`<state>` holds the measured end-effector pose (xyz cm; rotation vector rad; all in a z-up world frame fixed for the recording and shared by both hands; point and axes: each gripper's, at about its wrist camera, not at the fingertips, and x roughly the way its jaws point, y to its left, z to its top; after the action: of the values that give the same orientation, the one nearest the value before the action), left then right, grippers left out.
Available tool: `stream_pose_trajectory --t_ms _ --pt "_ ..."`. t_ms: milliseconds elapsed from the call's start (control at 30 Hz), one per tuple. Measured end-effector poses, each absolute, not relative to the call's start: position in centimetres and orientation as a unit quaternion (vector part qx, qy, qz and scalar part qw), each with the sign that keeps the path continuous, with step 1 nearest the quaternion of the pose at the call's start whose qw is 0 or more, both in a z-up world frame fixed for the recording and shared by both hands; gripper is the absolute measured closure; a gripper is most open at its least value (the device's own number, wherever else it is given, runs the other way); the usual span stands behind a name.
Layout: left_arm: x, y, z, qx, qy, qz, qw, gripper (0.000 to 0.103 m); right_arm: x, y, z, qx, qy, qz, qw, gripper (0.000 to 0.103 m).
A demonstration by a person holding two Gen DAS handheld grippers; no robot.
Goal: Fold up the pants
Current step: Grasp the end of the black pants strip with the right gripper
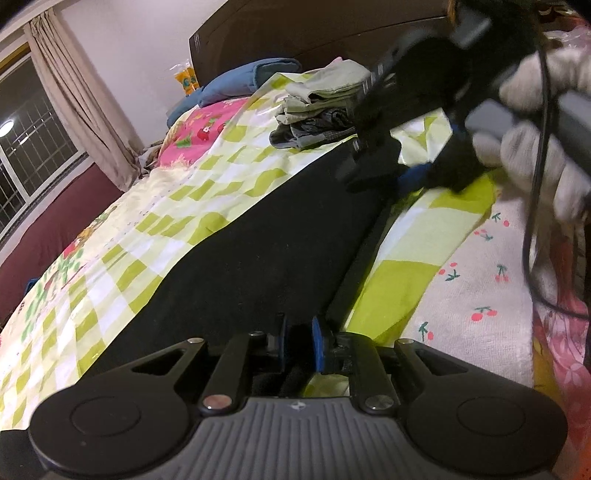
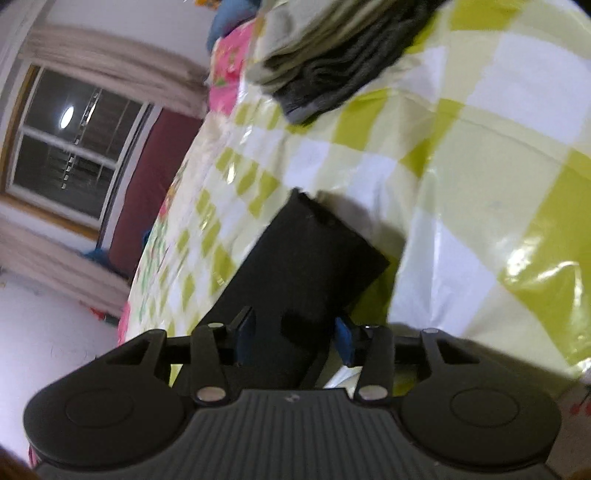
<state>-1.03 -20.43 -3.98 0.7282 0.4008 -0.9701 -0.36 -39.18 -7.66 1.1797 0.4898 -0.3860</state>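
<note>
Closest to me, my left gripper has its 2 blue pads nearly together, pinching the near edge of the black pants. My right gripper sits wider, its blue pads on either side of a folded black end of the same pants, gripping it. The pants lie stretched across the green-checked sheet on the bed. Farther along them, the left view shows the right gripper, blurred, in a white-gloved hand. Beyond sits a stack of folded clothes, then a blue pillow, headboard and curtained window.
</note>
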Motion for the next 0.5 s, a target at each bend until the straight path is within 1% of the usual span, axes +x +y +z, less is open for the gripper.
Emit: stream_pose_trajectory --t_ms 33,200,267,333,400,500 --pt "-1.0 -20.4 -4.0 0.342 0.186 -0.453 0.802 0.071 -0.2 -39.2 -7.9 0.541 0.237 -0.189 0.784 0.070" --pt "-0.9 -20.4 -4.1 0.341 0.188 -0.455 0.801 0.070 -1.2 -39.3 -7.4 0.524 0.235 -0.189 0.797 0.071" --pt "-0.8 -20.5 -4.1 0.340 0.189 -0.454 0.802 0.069 -0.7 -39.4 -7.9 0.524 0.239 -0.195 0.794 0.071" --pt "-0.7 -20.6 -4.2 0.342 0.191 -0.453 0.801 0.069 0.2 -39.2 -8.2 0.523 0.230 -0.189 0.798 0.064" --pt "-0.8 -20.7 -4.2 0.348 0.191 -0.453 0.798 0.069 0.6 -38.9 -7.8 0.533 0.217 -0.175 0.799 0.063" --pt "-0.9 -20.9 -4.2 0.357 0.190 -0.453 0.795 0.069 -0.2 -38.6 -7.1 0.572 0.171 -0.115 0.794 0.064"
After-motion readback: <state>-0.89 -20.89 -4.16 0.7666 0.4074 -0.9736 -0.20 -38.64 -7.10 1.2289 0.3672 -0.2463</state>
